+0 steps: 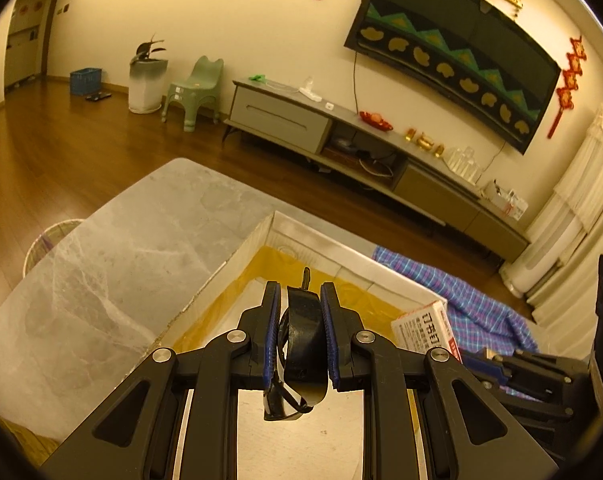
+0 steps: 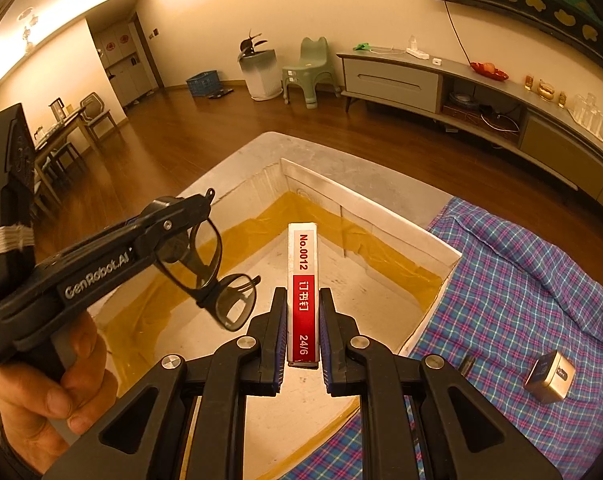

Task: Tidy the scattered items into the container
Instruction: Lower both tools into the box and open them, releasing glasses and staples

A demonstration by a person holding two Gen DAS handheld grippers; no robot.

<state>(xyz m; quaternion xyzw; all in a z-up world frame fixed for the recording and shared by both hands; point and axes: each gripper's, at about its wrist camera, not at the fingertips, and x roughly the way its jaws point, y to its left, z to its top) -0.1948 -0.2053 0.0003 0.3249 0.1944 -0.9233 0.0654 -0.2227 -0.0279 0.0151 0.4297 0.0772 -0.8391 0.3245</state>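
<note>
Black glasses (image 1: 297,344), one staple box (image 2: 302,292), one open carton (image 2: 381,216).

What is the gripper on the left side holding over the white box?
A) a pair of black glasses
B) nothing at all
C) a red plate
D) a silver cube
A: the left gripper is clamped on the black glasses, which hang above the open white box, as the right wrist view shows.
</note>
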